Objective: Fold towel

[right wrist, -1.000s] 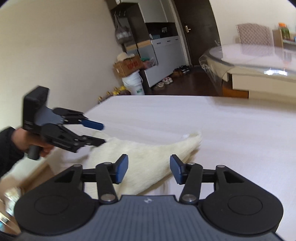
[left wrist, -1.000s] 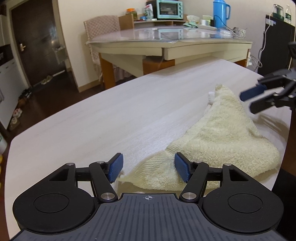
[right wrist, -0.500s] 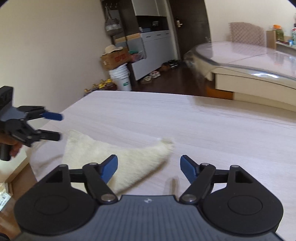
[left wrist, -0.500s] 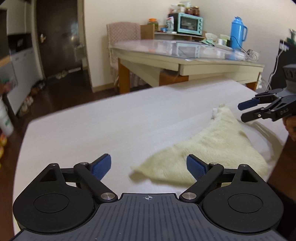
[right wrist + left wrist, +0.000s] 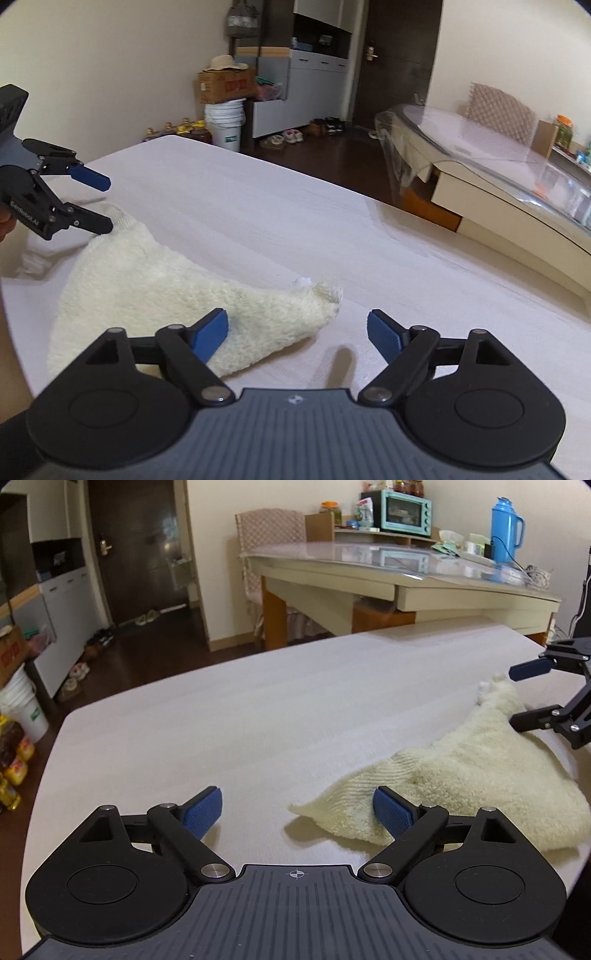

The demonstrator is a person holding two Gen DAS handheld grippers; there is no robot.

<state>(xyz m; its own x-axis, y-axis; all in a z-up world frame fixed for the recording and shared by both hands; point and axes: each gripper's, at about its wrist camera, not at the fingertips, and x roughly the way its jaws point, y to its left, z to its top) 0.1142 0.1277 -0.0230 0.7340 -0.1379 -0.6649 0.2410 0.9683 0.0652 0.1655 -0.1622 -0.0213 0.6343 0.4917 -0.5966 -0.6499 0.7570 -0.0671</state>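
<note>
Pale wood-grain counter (image 5: 258,720) carries a cream towel (image 5: 480,775), bunched into a rough triangle. Left gripper (image 5: 297,810) stands wide at the towel's near corner; right gripper (image 5: 297,330), jaws opening, flanks its far corner, gripping nothing.

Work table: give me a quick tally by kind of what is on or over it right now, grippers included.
Towel: 1, cream, lying in a rough triangle on the table
Gripper: 2, left gripper open, right gripper opening; neither pinches the towel
Total: 3
</note>
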